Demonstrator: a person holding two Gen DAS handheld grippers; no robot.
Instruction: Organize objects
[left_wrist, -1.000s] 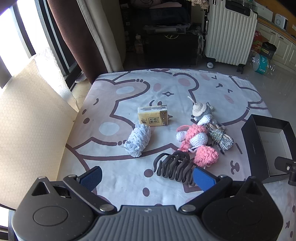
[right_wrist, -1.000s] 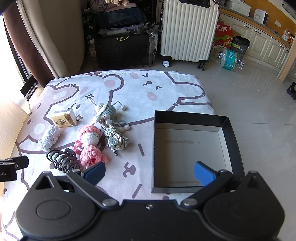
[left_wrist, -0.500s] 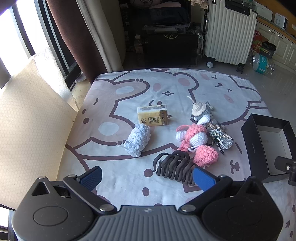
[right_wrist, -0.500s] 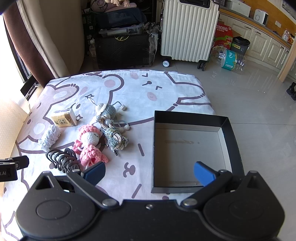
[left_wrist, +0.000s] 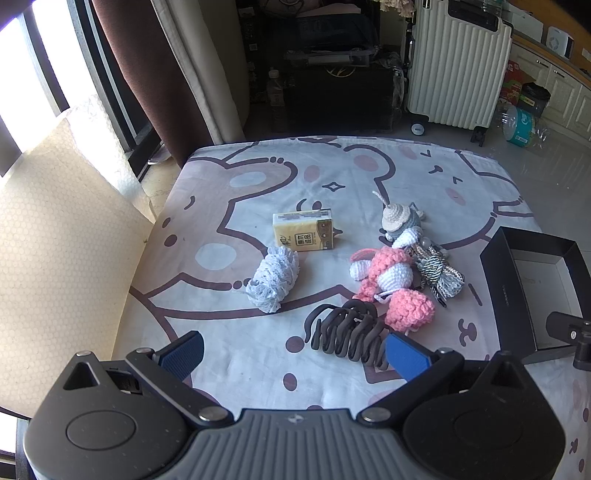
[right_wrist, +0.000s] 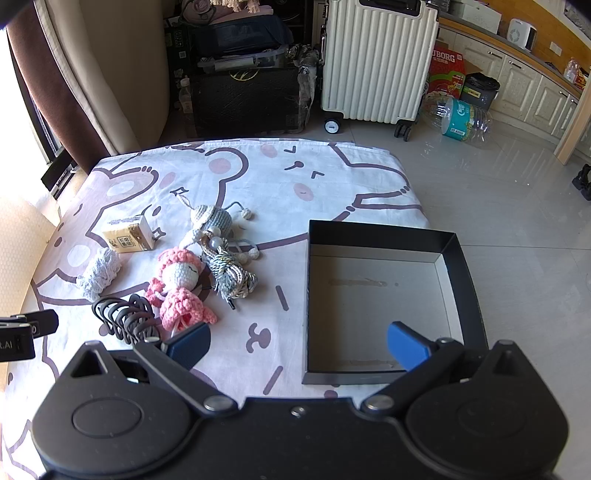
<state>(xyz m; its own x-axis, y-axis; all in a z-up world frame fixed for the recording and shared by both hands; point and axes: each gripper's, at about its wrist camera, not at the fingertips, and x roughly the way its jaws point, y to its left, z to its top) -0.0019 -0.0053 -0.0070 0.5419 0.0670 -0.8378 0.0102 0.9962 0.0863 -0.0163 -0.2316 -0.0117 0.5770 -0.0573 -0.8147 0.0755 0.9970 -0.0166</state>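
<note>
On the cartoon bedsheet lie a yellow tissue pack, a white lace scrunchie, a pink crochet doll, a grey crochet doll, a striped rope bundle and a dark hair claw clip. An open black box stands empty at the right. My left gripper is open, with the claw clip just ahead of its right finger. My right gripper is open over the box's near-left corner. The same items show in the right wrist view, doll and clip included.
A white suitcase, dark storage boxes and a water bottle stand on the floor beyond the bed. A quilted beige panel and curtains border the bed's left side. The bed's right edge drops to tiled floor.
</note>
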